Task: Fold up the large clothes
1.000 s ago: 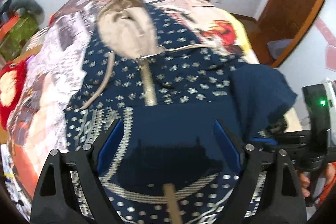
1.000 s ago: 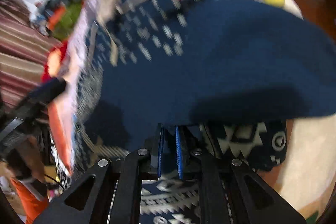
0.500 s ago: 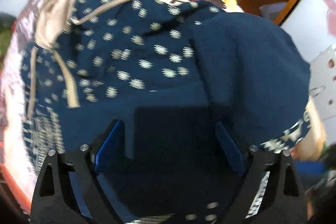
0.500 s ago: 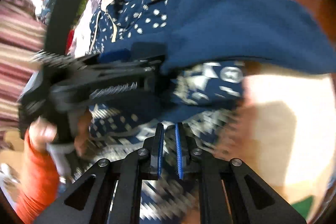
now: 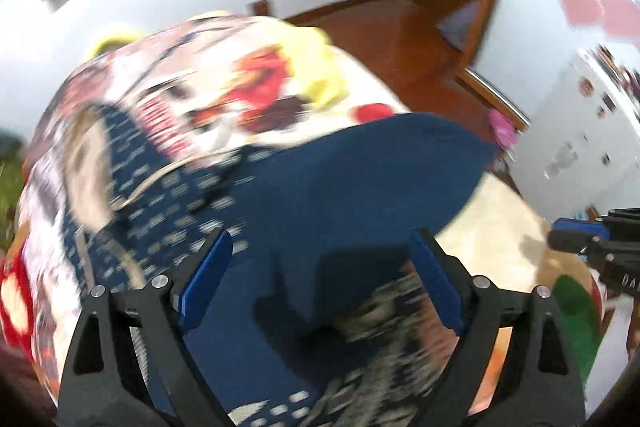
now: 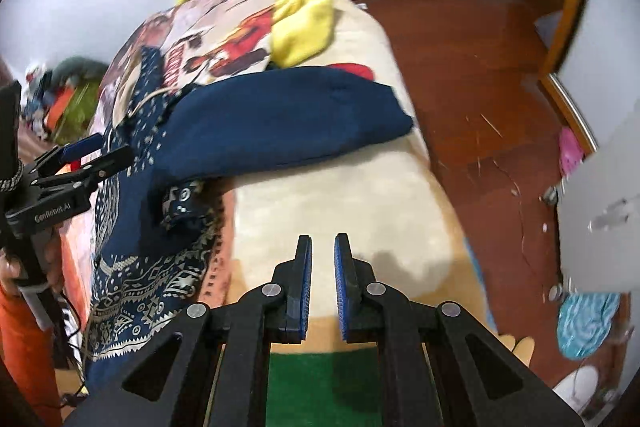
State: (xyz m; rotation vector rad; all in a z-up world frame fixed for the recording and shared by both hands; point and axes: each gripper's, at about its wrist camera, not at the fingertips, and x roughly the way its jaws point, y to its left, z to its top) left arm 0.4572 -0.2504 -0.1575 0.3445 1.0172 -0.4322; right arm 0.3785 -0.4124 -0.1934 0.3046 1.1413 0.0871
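Currently my right gripper point(image 6: 322, 287) is closed on nothing and my left gripper point(image 5: 320, 279) stands apart, releasing the navy hoodie point(image 6: 280, 131) folded along the bed point(image 6: 340, 195)'s left edge.

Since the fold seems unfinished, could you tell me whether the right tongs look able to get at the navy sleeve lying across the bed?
Probably yes: the right tongs sit shut and empty over bare cream bedding, with nothing between them and the navy sleeve.
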